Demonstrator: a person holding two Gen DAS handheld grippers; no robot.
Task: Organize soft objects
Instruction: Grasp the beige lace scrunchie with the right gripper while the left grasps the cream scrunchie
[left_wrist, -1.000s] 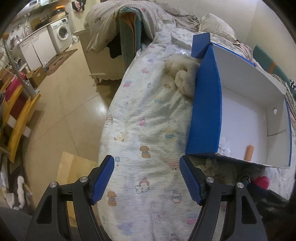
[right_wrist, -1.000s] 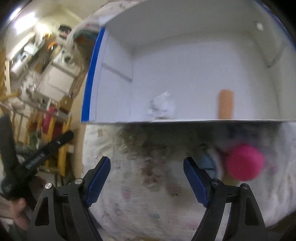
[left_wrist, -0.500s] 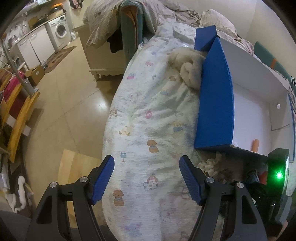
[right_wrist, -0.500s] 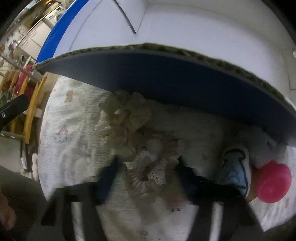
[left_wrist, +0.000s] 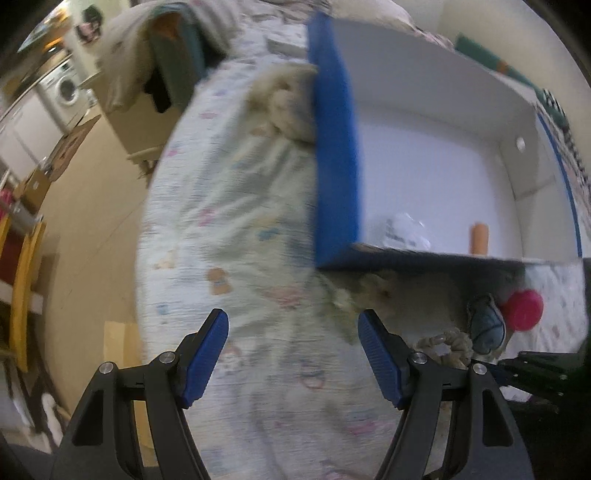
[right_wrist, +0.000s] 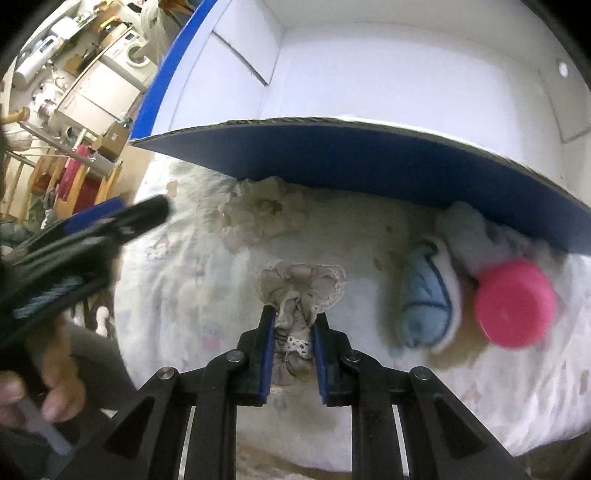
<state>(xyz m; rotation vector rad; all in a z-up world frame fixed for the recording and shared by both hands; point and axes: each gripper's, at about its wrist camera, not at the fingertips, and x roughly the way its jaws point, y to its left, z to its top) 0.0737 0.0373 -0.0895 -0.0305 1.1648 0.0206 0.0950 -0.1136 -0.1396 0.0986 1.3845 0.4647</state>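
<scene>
The right gripper (right_wrist: 294, 325) points down at the bed, its jaws closing on a beige lacy cloth scrunchie (right_wrist: 300, 291) beside the blue cardboard box (right_wrist: 369, 158). The left gripper (left_wrist: 293, 356) hangs wide open, holding nothing.

On the bed (right_wrist: 177, 295) a box (right_wrist: 369, 158) stands at twelve o'clock in the right wrist view, and just before its near wall lie a fluffy cloth (right_wrist: 262, 214) at eleven o'clock, a scrunchie (right_wrist: 299, 291) at the centre between the jaws of the right tool (right_wrist: 293, 328), and a plush toy (right_wrist: 428, 302) at three o'clock touching a round cap (right_wrist: 515, 304) on its right. In the left wrist view the left tool (left_wrist: 293, 354) hangs over bare bedding at six o'clock, the box sits at two o'clock with a crumpled paper (left_wrist: 404, 232) and a small cylinder (left_wrist: 479, 238) inside against its near wall, and a woolly bundle (left_wrist: 284, 103) lies against its left wall at twelve o'clock. The floor (left_wrist: 92, 221) lies off the bed at nine o'clock, with a washing machine (left_wrist: 64, 90) beyond at ten o'clock.
</scene>
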